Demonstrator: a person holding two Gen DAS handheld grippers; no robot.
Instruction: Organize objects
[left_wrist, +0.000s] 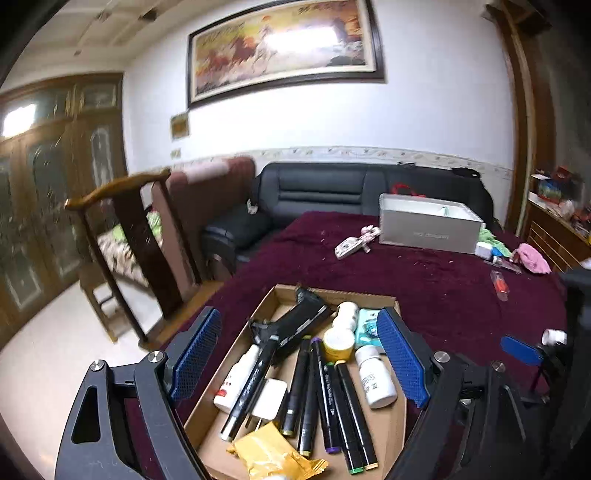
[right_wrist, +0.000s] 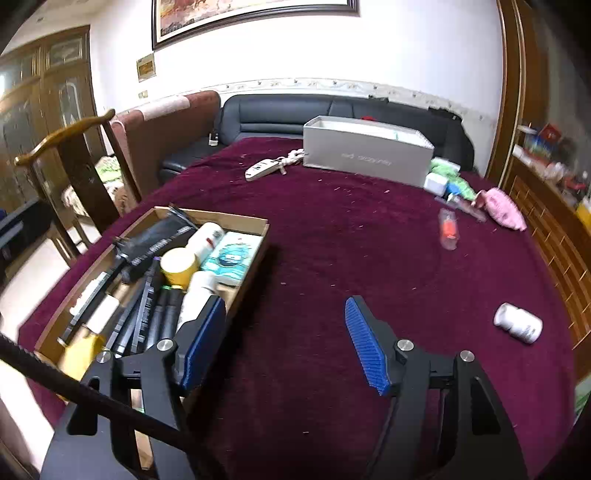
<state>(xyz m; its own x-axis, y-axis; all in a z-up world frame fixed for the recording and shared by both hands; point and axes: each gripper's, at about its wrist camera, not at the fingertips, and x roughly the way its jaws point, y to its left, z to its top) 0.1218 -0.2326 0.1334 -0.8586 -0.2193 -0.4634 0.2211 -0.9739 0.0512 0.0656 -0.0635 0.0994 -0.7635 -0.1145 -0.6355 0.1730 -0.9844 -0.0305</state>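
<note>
A shallow cardboard tray (left_wrist: 325, 291) on the maroon cloth holds several markers (left_wrist: 334, 391), a white pill bottle (left_wrist: 375, 376), a yellow-lidded jar (left_wrist: 338, 343), a white charger, a yellow packet and a black case. My left gripper (left_wrist: 301, 365) is open and empty, its blue pads straddling the tray from above. The tray also shows in the right wrist view (right_wrist: 255, 221). My right gripper (right_wrist: 286, 343) is open and empty over bare cloth just right of the tray. A loose white pill bottle (right_wrist: 519, 323) lies on its side to its right.
A grey box (right_wrist: 365, 149) stands at the far side of the table. Near it lie a white key fob (right_wrist: 260, 170), an orange lighter (right_wrist: 447, 229), a pink cloth (right_wrist: 504, 208) and green items. A wooden chair (left_wrist: 133, 229) and a black sofa (left_wrist: 325, 188) stand beyond the table.
</note>
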